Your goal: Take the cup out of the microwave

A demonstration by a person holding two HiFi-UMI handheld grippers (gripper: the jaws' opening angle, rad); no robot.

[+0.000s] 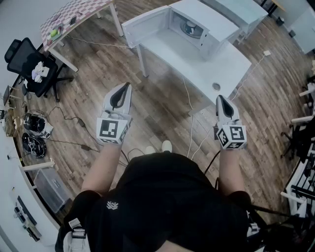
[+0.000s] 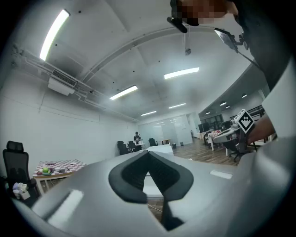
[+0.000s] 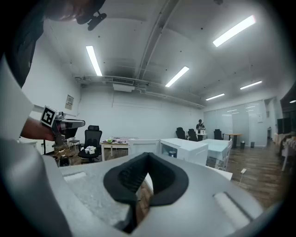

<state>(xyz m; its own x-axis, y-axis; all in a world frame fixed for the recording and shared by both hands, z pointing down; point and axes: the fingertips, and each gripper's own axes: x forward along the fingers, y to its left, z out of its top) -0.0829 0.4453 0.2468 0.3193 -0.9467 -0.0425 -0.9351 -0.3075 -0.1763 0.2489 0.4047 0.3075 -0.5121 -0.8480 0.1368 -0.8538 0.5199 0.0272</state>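
Left gripper (image 1: 124,89) and right gripper (image 1: 220,100): jaws closed, empty, well short of the table (image 1: 197,64). The cup (image 1: 190,26) sits inside the open microwave (image 1: 203,12) at the table's far edge. Risk: reaching in with closed jaws would likely topple the cup.

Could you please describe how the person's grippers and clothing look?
The left gripper and right gripper are light grey shells tapering to a tip, with black pads. Each carries a cube of black-and-white square markers at its rear. The person wears a black short-sleeved top with a white logo.
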